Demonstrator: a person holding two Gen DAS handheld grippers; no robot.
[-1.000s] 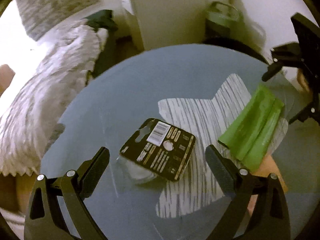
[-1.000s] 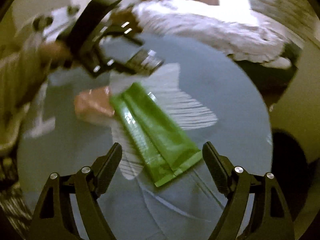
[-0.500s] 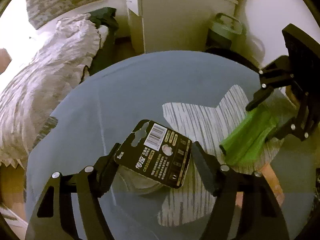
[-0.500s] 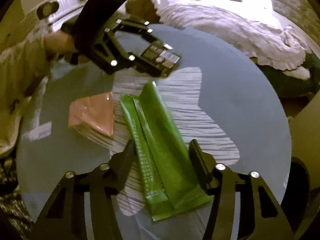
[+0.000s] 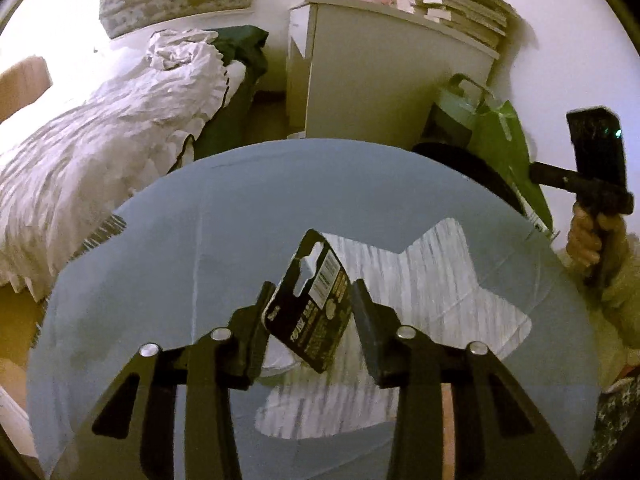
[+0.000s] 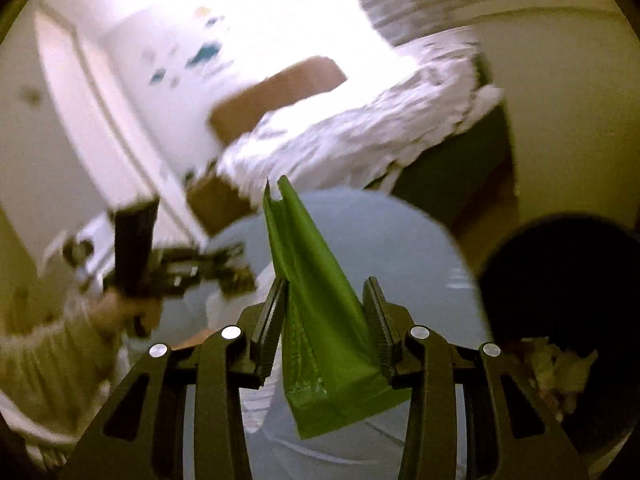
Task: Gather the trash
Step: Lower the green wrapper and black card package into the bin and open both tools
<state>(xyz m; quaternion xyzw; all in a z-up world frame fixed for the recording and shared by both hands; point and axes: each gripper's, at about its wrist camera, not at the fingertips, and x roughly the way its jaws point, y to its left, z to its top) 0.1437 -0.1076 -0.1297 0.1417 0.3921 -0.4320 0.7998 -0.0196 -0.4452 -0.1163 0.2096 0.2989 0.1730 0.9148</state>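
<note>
My left gripper (image 5: 310, 312) is shut on a black blister-pack card (image 5: 310, 304) with a barcode label, lifted off the round blue table (image 5: 240, 216). My right gripper (image 6: 326, 316) is shut on a green plastic wrapper (image 6: 316, 280) and holds it in the air above the table's edge (image 6: 400, 232). In the left wrist view the green wrapper (image 5: 508, 152) hangs at the far right, beside the right gripper's handle (image 5: 596, 160). In the right wrist view the left gripper (image 6: 176, 264) shows blurred at the left.
A dark round bin (image 6: 560, 288) with crumpled trash sits at the right of the table. A striped star-shaped mat (image 5: 420, 280) lies on the table. A bed with a white quilt (image 5: 100, 140), a white cabinet (image 5: 380, 72) and a green container (image 5: 460, 112) stand beyond.
Both grippers closed on their items and lifted them. The card rose and tilted upright. The right gripper swung the wrapper up and off the mat, towards the bin side.
</note>
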